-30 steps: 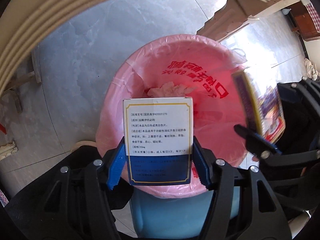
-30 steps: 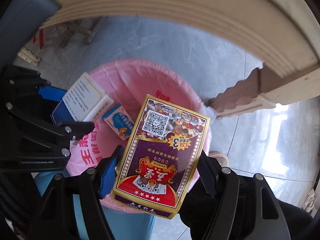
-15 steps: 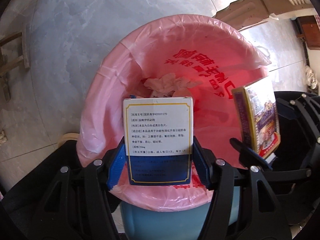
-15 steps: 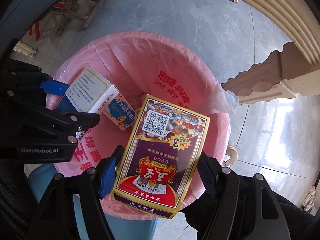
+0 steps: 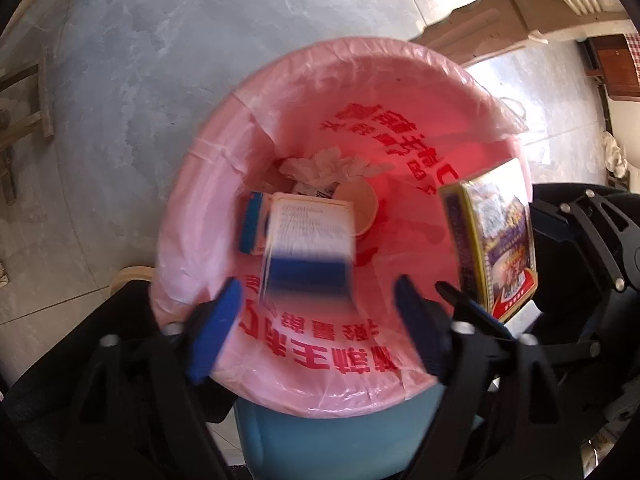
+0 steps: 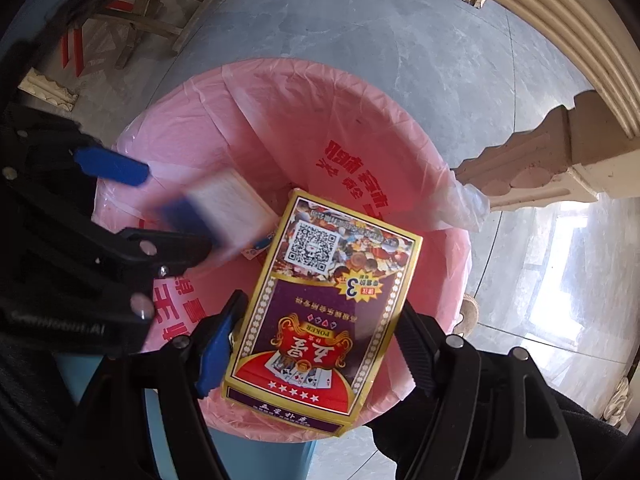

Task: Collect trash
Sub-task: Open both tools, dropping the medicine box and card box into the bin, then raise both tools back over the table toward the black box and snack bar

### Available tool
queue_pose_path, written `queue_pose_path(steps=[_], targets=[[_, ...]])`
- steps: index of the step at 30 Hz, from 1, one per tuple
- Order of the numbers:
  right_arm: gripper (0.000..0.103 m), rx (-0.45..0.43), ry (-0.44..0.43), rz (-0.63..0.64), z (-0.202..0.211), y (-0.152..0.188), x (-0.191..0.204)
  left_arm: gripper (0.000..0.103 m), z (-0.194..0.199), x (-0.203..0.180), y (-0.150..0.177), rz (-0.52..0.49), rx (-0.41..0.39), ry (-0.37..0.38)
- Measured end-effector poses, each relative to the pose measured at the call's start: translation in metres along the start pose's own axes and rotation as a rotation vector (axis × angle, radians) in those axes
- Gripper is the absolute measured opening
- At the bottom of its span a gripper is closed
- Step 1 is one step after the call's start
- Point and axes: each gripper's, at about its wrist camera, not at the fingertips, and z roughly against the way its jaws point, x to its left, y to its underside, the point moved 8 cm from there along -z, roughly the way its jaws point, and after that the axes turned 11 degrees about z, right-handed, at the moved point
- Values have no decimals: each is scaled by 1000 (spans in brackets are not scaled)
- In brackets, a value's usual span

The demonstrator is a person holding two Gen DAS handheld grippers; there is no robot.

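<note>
Left gripper (image 5: 316,312): jaws spread wide, gripping nothing. White-and-blue cardboard medicine box (image 5: 308,246), motion-blurred, apart from both pads, inside the mouth of the pink-bagged blue plastic bin (image 5: 400,364). Right gripper (image 6: 320,344) clenched on the purple-and-gold playing-card box (image 6: 320,304), over the bin. Crumpled white tissue (image 5: 332,166) and paper cup (image 5: 362,204) lie at the bottom.

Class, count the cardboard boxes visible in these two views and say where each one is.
3: a poker card box in the right gripper; a blurred white-and-blue box falling below the open left gripper; a small blue box in the bin. More may be hidden.
</note>
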Motion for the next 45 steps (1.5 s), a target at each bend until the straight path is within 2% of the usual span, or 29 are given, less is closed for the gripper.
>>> queue_pose_path(steps=[3, 17, 32, 35, 38, 41, 45], targets=[[77, 10, 12, 2, -2, -1, 2, 82, 1, 3, -2, 11, -4, -10], [77, 13, 11, 7, -1, -1, 3, 83, 1, 0, 4, -9, 7, -47], [78, 31, 11, 19, -4, 1, 7, 83, 14, -1, 5, -24, -22, -100], [78, 20, -6, 8, 6, 4, 8, 83, 34, -1, 9, -19, -61, -106], [78, -21, -4, 20, 30, 6, 11, 83, 70, 0, 18, -36, -142, -128], [78, -93, -29, 46, 74, 6, 17, 83, 117, 3, 27, -48, -213, -152], [86, -216, -66, 107, 154, -9, 19, 84, 192, 7, 34, -58, -310, -178]])
